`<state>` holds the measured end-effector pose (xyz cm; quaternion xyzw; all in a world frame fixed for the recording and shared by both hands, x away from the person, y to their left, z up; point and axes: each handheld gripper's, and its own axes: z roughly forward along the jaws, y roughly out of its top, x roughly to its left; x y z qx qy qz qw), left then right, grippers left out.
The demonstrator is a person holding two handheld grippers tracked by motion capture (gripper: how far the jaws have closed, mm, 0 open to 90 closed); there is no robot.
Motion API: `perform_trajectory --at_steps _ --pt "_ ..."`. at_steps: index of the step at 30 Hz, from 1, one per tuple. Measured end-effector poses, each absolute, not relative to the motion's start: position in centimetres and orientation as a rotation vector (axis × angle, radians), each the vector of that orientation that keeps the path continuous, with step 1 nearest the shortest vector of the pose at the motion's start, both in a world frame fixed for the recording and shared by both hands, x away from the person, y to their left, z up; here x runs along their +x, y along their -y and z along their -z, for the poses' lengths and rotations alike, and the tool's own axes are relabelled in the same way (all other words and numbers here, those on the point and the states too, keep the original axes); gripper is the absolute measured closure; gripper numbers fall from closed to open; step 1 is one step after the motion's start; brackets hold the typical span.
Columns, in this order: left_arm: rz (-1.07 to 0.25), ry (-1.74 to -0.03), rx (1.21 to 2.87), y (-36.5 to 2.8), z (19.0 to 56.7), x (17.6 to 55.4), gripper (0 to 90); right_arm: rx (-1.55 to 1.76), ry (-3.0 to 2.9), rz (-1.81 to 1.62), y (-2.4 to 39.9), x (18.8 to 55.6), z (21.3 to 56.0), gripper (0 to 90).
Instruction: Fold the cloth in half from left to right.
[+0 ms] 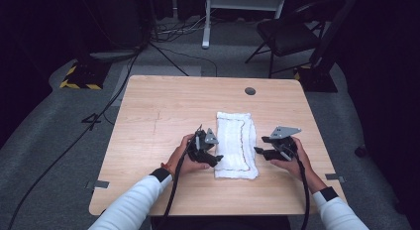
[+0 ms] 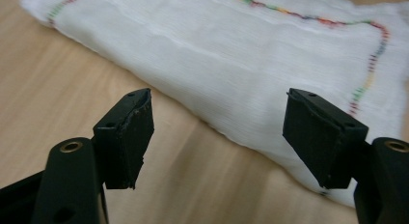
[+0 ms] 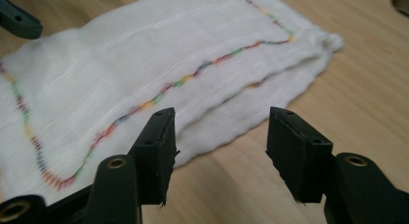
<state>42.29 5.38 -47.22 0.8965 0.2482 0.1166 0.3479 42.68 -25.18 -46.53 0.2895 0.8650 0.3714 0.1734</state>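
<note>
Your left gripper (image 1: 218,157) and right gripper (image 1: 257,149) both stand open, empty, flanking the folded white cloth (image 1: 236,144) on the table (image 1: 158,116); its rainbow-stitched hem bears no readable writing.

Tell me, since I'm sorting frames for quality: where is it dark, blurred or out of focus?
High view: lit wooden table, surroundings nearly black, picture soft. Left gripper view: white folded cloth with rainbow stitching smeared toward the right edge, black jaws sharp. Right gripper view: jaws crisp, the cloth's far end soft.
</note>
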Motion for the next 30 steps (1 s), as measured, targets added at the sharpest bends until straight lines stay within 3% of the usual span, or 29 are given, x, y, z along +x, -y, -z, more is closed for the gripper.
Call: perform_trajectory --at_steps 15,30 --pt "-0.340 -0.821 2.239 -5.3 47.0 49.8 31.1 0.953 -2.337 -1.034 24.7 48.9 45.9 44.5" --pt "-0.355 -0.943 2.206 -4.2 48.5 54.3 29.4 1.001 -2.340 -0.946 21.6 53.0 47.1 47.2"
